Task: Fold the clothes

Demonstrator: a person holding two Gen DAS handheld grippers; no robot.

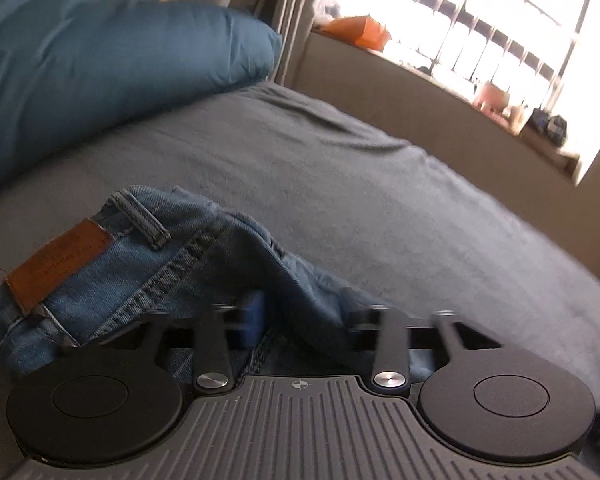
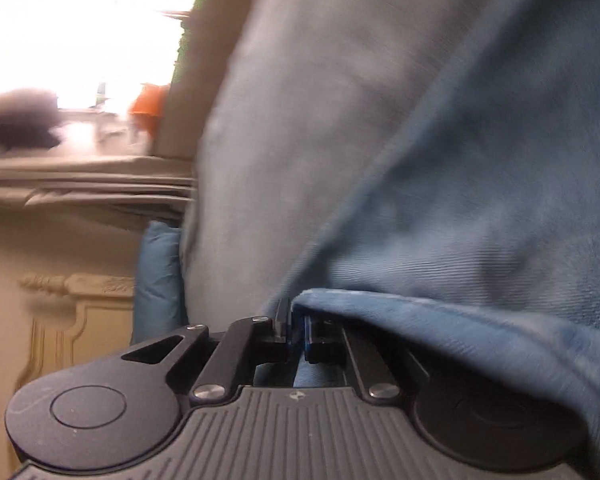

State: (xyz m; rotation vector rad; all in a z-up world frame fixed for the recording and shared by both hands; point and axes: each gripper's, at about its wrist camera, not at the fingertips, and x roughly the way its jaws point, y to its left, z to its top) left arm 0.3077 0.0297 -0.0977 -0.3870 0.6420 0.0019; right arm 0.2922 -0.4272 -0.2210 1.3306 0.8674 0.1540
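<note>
A pair of blue jeans (image 1: 148,272) lies bunched on the grey bed sheet (image 1: 340,184), its waistband up, showing a brown leather patch (image 1: 60,264) and a belt loop. My left gripper (image 1: 304,314) is open; a fold of denim drapes across the gap between its fingers and hides the right fingertip. The left finger's blue pad (image 1: 254,316) stands free of the cloth. In the right wrist view, pale blue denim (image 2: 420,160) hangs close and fills most of the picture. My right gripper (image 2: 296,322) is shut on a folded edge of it.
A large blue pillow (image 1: 112,60) lies at the head of the bed. A bright window with a cluttered sill (image 1: 500,100) and an orange object (image 1: 356,30) runs along the far side. A cream carved headboard (image 2: 76,304) and grey curtain folds (image 2: 100,184) show left.
</note>
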